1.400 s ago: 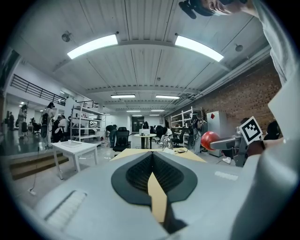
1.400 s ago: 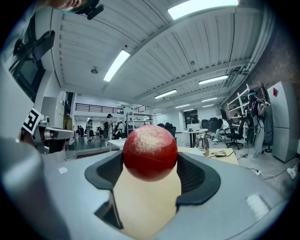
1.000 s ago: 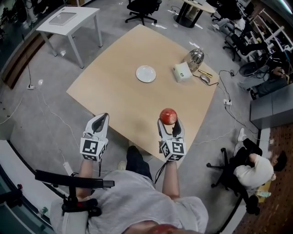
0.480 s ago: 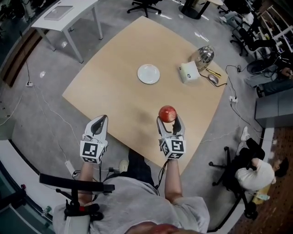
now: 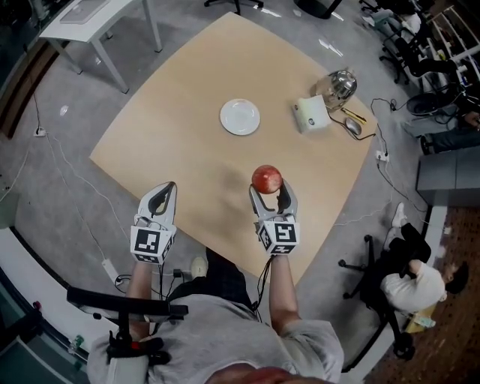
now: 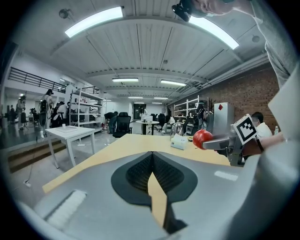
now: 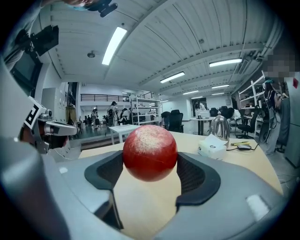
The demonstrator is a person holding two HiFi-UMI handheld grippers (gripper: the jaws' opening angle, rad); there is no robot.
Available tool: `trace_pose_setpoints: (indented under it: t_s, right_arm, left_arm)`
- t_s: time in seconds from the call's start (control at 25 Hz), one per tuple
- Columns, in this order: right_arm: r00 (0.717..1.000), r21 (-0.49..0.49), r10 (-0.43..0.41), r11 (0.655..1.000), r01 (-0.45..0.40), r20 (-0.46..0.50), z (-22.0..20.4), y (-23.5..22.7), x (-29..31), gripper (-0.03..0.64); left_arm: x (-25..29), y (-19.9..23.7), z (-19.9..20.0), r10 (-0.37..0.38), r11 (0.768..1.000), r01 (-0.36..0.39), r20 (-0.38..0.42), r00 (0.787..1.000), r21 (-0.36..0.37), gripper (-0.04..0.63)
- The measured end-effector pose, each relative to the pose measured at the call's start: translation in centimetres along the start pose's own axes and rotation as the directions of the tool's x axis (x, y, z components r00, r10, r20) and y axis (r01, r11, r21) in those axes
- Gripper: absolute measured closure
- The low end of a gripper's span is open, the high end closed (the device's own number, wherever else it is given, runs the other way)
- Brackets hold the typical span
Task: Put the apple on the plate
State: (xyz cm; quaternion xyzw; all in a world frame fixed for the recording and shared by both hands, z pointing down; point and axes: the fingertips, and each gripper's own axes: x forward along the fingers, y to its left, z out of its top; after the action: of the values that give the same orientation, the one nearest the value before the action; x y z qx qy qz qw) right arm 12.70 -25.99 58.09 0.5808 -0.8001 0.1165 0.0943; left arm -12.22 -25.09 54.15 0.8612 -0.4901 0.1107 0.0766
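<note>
A red apple [image 5: 267,179] sits clamped between the jaws of my right gripper [image 5: 268,196], held above the near part of the wooden table [image 5: 180,150]. In the right gripper view the apple [image 7: 150,152] fills the gap between the dark pads. The white plate [image 5: 240,117] lies empty further out on the table, well beyond the apple. My left gripper [image 5: 160,199] hovers at the table's near edge, shut with nothing in it; in its own view the tips [image 6: 151,164] meet and the apple [image 6: 202,138] shows to the right.
A white box [image 5: 312,114], a metal kettle [image 5: 338,86] and a mouse [image 5: 354,128] stand at the table's far right. A person sits on the floor at right [image 5: 411,289]. A white side table [image 5: 90,15] and office chairs surround the table.
The view has shifted so the table sits lower in frame; my right gripper with the apple has moved slightly forward and left over the table. The left gripper has hardly moved.
</note>
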Motion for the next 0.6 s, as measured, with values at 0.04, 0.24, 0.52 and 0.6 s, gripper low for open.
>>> trace_pose_setpoints:
  t_s: [0.04, 0.24, 0.52, 0.6]
  right_arm:
    - [1.0, -0.003, 0.005, 1.0, -0.005, -0.006, -0.3, -0.2, 0.5, 0.255]
    - [0.999, -0.004, 0.031, 1.0, -0.031, -0.029, -1.5, -1.2, 2.8, 0.255]
    - [0.998, -0.02, 0.054, 0.998, -0.055, -0.038, -2.1, -1.9, 5.9, 0.255]
    - [0.997, -0.022, 0.065, 0.998, -0.066, -0.045, -2.2, -2.0, 6.9, 0.253]
  left_arm:
    - [0.4, 0.0, -0.3, 0.0, 1.0, 0.0, -0.005, 1.0, -0.002, 0.577]
    - [2.4, -0.1, -1.4, 0.003, 1.0, -0.003, -0.02, 1.0, -0.011, 0.577]
    - [3.5, 0.5, -2.6, 0.027, 0.999, -0.028, -0.041, 0.999, -0.021, 0.577]
    - [3.8, 0.7, -2.7, 0.032, 0.999, -0.033, -0.044, 0.999, -0.02, 0.577]
